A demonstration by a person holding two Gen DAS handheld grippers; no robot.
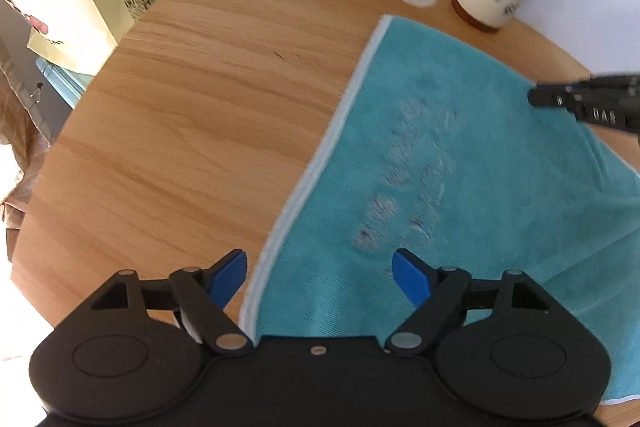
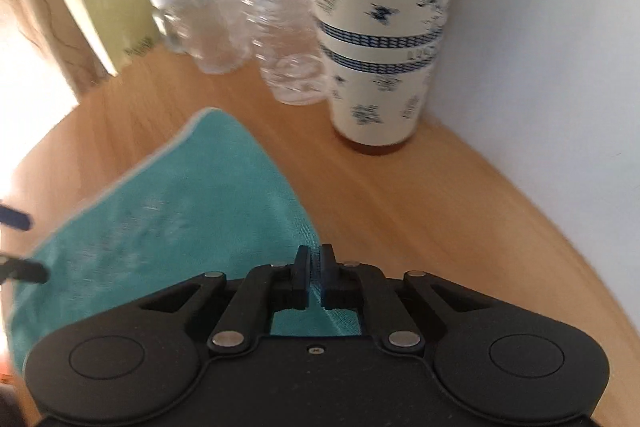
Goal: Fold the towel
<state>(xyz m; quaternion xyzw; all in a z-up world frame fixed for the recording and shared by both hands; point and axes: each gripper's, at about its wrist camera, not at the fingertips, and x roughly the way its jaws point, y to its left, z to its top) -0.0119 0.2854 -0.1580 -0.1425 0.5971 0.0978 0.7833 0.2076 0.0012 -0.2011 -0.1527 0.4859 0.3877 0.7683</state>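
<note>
The round wooden table [image 1: 180,99] carries a teal towel [image 1: 460,155] spread over its right side, white-trimmed edge running diagonally. Behind it stand a cream leaf-printed tumbler [image 2: 384,39] with a red lid and several clear plastic bottles [image 2: 288,39]. The left gripper [image 1: 320,273] hovers low over the towel's near edge, its 2 blue fingers spread apart. The right gripper [image 2: 316,267] is level at the towel's right edge, fingers pinching the cloth.
</note>
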